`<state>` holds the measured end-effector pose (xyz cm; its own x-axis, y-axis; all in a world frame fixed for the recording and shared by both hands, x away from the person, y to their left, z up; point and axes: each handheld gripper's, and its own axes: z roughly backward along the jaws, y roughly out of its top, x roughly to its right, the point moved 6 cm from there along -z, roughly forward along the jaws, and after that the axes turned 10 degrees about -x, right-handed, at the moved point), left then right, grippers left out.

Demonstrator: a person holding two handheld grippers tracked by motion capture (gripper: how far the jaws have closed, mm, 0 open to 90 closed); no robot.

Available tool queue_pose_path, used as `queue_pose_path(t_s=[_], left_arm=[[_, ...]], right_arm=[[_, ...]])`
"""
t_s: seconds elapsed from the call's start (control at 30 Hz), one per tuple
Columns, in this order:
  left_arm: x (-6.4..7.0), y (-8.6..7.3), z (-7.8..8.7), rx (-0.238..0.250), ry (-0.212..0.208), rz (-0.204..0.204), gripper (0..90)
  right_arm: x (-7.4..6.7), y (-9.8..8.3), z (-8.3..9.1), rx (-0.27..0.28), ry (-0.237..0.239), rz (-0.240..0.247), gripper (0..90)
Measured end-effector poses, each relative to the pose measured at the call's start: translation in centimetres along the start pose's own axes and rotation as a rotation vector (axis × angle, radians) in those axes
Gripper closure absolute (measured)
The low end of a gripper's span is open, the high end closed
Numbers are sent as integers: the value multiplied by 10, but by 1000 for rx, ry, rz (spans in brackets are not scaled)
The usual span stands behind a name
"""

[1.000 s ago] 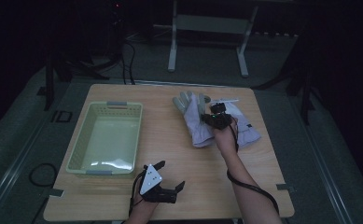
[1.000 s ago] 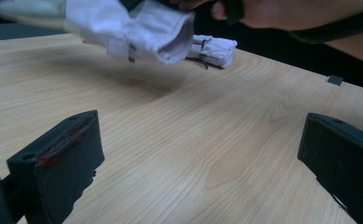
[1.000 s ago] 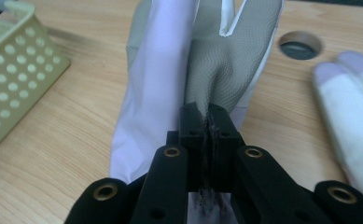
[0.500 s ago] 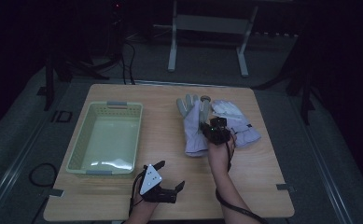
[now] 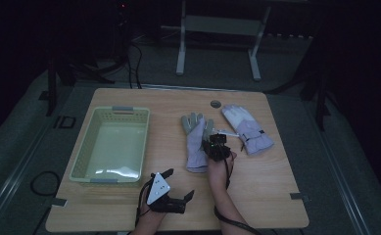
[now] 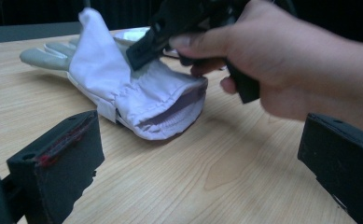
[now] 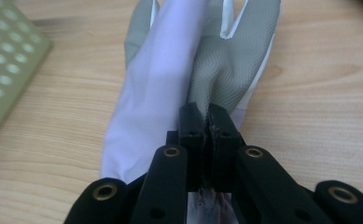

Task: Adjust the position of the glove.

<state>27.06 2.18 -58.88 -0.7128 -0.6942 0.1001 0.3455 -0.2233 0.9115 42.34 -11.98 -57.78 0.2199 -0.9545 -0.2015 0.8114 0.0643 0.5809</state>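
Observation:
Two pale lavender gloves with grey palms lie on the wooden table (image 5: 276,186). The nearer glove (image 5: 194,142) (image 7: 170,70) lies fingers away from me. My right gripper (image 5: 216,147) (image 7: 206,116) is shut on a fold of its grey palm fabric. The second glove (image 5: 247,128) lies apart at the right. My left gripper (image 5: 171,193) (image 6: 198,158) rests near the front edge, open with nothing between its jaws. In the left gripper view, the held glove's cuff (image 6: 163,109) opens toward the camera under the right hand (image 6: 291,60).
A pale green perforated basket (image 5: 83,156) (image 7: 2,74) stands empty on the table's left half. A small round disc (image 5: 216,104) sits near the far edge. Cables and a metal stand (image 5: 217,29) are on the dark floor beyond.
My right gripper has come down and toward the near edge, drawing the held glove with it and apart from the second glove. The left gripper has stayed put.

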Motion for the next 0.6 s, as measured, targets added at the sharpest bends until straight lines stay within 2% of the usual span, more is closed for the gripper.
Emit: queue_pose_path(t_s=[0.1,0.2,0.27,0.3,0.37,0.43,0.5,0.6], left_arm=[[1,0,0,-3,0,-5,2],[1,0,0,-3,0,-7,2],[1,0,0,-3,0,-5,2],[1,0,0,-3,0,-4,2],[0,0,0,-2,-2,0,2],[0,0,-1,-2,-3,0,2],[0,0,-1,-2,-4,1,2],[0,0,-1,-3,-3,0,2]], right_arm=[[1,-4,-6,-7,-20,8,831],[2,-4,-7,1,-28,12,750],[1,-4,-7,2,-32,20,731],[1,-3,-5,-2,-22,34,656],[3,-2,-1,0,-17,44,606],[4,-1,5,0,13,63,564],[6,2,12,9,20,86,531],[8,6,24,3,36,148,490]])
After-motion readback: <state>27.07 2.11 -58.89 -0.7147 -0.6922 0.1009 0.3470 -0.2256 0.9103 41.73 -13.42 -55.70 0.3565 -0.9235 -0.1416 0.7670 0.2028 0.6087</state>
